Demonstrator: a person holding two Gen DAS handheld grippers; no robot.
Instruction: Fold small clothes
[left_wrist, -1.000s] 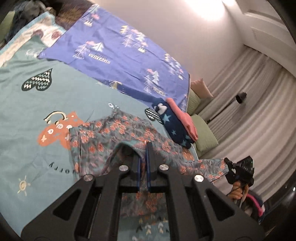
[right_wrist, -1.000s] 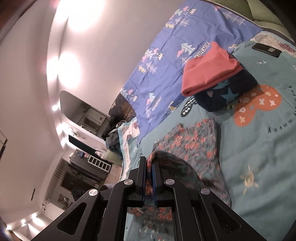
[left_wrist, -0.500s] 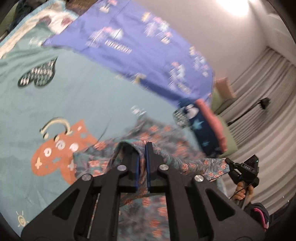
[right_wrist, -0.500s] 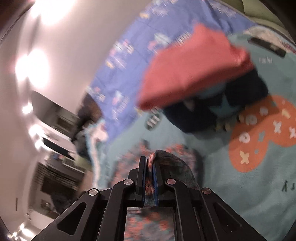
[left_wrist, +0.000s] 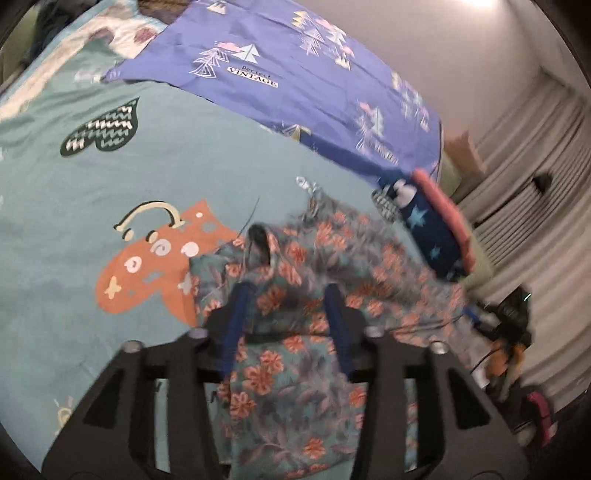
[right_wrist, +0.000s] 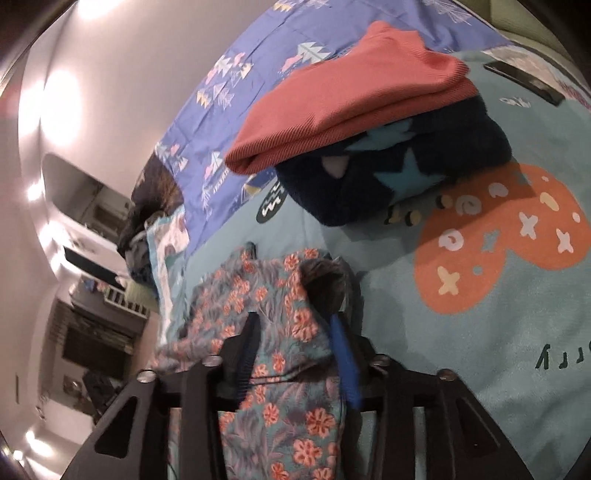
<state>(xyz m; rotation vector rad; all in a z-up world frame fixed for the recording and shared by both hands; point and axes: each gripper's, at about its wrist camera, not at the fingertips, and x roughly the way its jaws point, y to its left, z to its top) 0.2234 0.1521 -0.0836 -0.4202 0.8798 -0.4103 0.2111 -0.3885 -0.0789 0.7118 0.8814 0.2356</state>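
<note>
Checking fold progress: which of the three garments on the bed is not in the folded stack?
The floral garment, lying loose between the open right claw; the coral one sits stacked on the navy star one.

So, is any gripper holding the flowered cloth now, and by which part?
Nothing is held. Both the left gripper and the right gripper have just opened; the flowered cloth lies loose between their jaws on the bed cover.

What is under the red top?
The red top lies on a dark blue garment with stars, which rests on the teal bedcover. Anything hidden inside the pile cannot be seen.
</note>
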